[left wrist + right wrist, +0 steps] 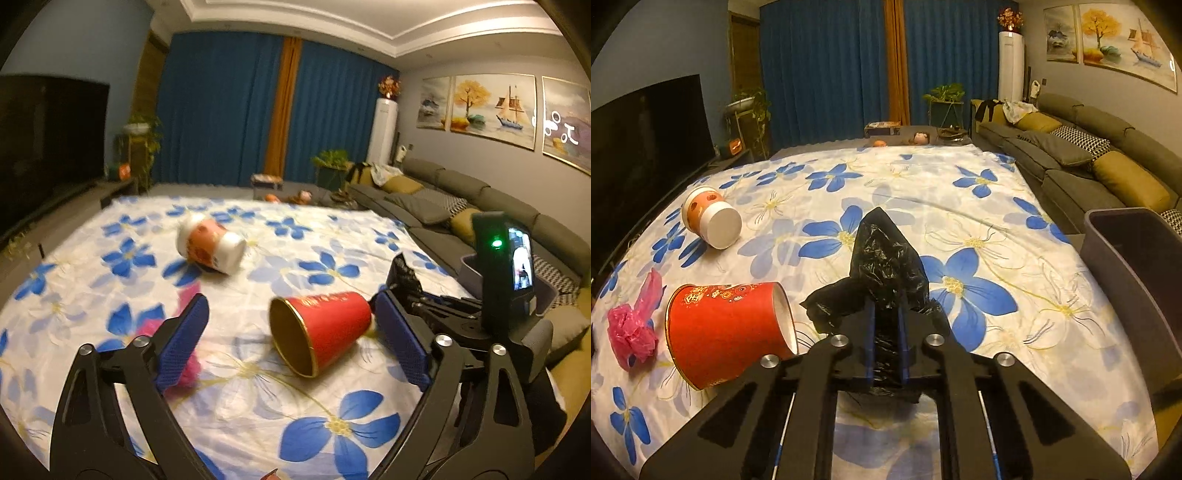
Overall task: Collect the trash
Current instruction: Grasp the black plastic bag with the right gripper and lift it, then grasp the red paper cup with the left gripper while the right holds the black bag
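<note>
While the right gripper [886, 325] presses its blue pads together on a crumpled black plastic bag [882, 266], the left gripper [291, 332] stands with its jaws spread wide above the flowered cloth [258, 406] and holds nothing.

From the right wrist camera, the black bag sticks out past the fingertips toward 12 o'clock and also spills to both sides of the jaws. A red paper cup [727, 328] lies on its side at 9 o'clock from this gripper, just beside the bag. Its white bottom faces the bag and its open mouth faces away. A crumpled pink plastic bag [631, 325] lies farther out at 9 o'clock, near the cup. An orange and white cup [711, 218] lies on its side at about 10 o'clock, well apart from the others. A dark grey bin [1137, 266] stands at 3 o'clock, at the edge of the cloth, before the grey sofa [1089, 155].

From the left wrist camera, the red cup [317, 332] lies between the two open fingers, nearer to the finger at 3 o'clock, and I cannot tell if that pad touches it. Its gold-rimmed mouth faces the camera. The pink bag [184, 365] shows partly behind the finger at 9 o'clock. The orange and white cup [210, 245] lies at 11 o'clock, well apart. The right gripper [402, 280] with its black bag [404, 273] is at 2 o'clock, just beyond the red cup.
</note>
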Action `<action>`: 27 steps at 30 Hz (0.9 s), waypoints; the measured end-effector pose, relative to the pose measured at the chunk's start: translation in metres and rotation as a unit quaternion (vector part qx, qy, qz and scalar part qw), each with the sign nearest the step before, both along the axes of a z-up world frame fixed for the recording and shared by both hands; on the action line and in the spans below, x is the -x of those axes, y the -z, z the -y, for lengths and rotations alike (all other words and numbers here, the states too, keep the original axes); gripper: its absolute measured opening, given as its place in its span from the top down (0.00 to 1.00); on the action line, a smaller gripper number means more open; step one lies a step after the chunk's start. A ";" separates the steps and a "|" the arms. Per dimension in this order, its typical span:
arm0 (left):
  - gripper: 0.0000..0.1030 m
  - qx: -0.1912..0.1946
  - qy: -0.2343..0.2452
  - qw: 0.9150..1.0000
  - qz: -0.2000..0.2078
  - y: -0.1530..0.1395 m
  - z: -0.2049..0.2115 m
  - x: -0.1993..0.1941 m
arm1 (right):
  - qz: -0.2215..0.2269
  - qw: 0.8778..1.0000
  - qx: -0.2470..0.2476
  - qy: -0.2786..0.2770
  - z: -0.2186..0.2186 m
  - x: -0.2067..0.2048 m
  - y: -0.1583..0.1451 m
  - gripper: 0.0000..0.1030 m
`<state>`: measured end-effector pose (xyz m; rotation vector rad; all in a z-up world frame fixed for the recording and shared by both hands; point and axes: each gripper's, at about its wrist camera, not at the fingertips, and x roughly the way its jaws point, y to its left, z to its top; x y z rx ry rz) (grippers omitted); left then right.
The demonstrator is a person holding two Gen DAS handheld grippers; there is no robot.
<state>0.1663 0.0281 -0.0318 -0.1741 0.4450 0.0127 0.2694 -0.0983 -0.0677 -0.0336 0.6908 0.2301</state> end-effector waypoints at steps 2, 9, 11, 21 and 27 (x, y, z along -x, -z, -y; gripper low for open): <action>0.21 0.010 0.002 1.000 -0.017 0.006 0.000 -0.007 | 0.016 1.000 0.002 0.008 0.005 0.008 -0.003 0.91; 0.42 0.025 0.028 0.998 -0.059 0.019 0.005 -0.028 | 0.055 0.998 -0.014 0.018 0.025 0.038 -0.022 0.91; 0.48 0.031 0.032 0.996 -0.071 0.024 0.005 -0.034 | 0.065 0.998 -0.017 0.017 0.030 0.048 -0.028 0.91; 0.80 0.059 0.064 0.990 -0.107 0.040 0.006 -0.049 | 0.078 0.996 -0.038 0.015 0.045 0.077 -0.035 0.91; 0.95 0.074 0.086 0.988 -0.100 0.041 0.007 -0.048 | 0.070 0.996 -0.046 0.016 0.048 0.085 -0.030 0.91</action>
